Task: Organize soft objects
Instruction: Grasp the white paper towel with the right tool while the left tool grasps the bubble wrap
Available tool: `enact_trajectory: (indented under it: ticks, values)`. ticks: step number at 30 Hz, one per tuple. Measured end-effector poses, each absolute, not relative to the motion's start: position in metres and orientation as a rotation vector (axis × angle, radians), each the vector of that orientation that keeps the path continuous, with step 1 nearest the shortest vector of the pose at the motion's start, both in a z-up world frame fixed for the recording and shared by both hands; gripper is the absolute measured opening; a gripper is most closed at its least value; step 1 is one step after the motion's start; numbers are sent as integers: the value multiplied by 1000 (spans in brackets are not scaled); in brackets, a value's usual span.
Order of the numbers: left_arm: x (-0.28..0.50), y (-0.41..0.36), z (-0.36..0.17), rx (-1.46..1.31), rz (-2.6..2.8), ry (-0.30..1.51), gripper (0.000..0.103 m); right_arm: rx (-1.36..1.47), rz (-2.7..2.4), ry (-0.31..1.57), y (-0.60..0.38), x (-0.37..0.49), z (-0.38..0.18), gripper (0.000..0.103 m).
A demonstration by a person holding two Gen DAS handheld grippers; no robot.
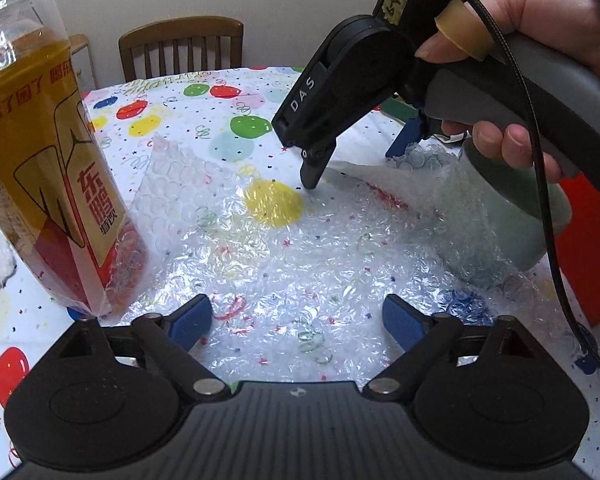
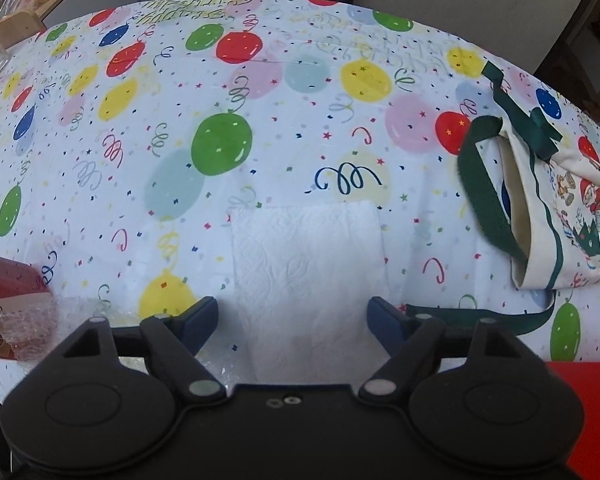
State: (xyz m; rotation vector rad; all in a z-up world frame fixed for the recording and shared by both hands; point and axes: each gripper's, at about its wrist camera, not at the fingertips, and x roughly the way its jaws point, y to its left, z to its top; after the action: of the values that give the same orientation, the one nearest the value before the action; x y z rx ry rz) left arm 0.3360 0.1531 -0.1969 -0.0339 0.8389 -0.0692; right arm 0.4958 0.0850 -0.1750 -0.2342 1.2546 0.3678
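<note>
left tongs point(image 1: 296, 322): gaping wide, hovering over one clear bubble-wrap sheet point(image 1: 284, 248) lying on balloon-print table point(image 2: 260, 128)
right tongs point(image 2: 292, 320): spreading wide above one white folded paper towel point(image 2: 306, 248)
others: one amber drink bottle point(image 1: 40, 152), one cream tote bag point(image 2: 560, 208) sitting near table's right edge

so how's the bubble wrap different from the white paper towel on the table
The bubble wrap is see-through, so the balloon tablecloth shows through it; the paper towel is opaque white. The bubble wrap is crinkled, with its far corner lifted; the paper towel lies flatter, with neat straight edges. The bubble wrap lies below the open left tool, the paper towel below the open right tool. Both are thin, soft sheets.
</note>
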Motion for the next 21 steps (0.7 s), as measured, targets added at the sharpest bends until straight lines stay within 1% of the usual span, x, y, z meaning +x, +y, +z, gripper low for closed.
enact_trajectory:
  ticks: [4,5,6,7,8,10,11,12,13,14,15,16,17,18,21]
  values:
    - [338,150,-197,1,-49,832,81,-257,362,1245,87,494,-175,81]
    - [337,149,-197,14,-41,830,80,-266,359,1239,87,493,-175,80]
    - [337,147,-197,26,-36,827,76,-272,357,1234,87,492,-174,78]
    - [337,147,-197,31,-38,824,70,-270,357,1230,87,491,-174,76]
    - [338,147,-197,32,-40,821,66,-270,357,1226,87,490,-173,73]
    - [336,147,-196,37,-44,812,50,-267,356,1219,87,489,-172,68]
    - [336,146,-196,40,-44,809,45,-266,355,1215,87,487,-171,62]
    - [335,145,-195,42,-47,806,37,-265,354,1210,87,486,-170,54]
    - [335,145,-194,45,-47,804,32,-262,351,1205,86,485,-169,49]
    - [335,145,-194,47,-46,803,31,-259,349,1201,85,485,-168,37]
    - [335,145,-193,42,-45,804,25,-252,347,1200,83,485,-167,25]
    - [336,147,-193,36,-41,805,17,-238,349,1202,81,484,-166,20]
    - [337,148,-193,26,-41,806,15,-221,355,1203,78,484,-165,13]
    - [337,150,-192,16,-41,807,14,-210,359,1202,76,482,-164,10]
    - [335,154,-190,-8,-39,805,11,-192,365,1186,71,478,-159,5]
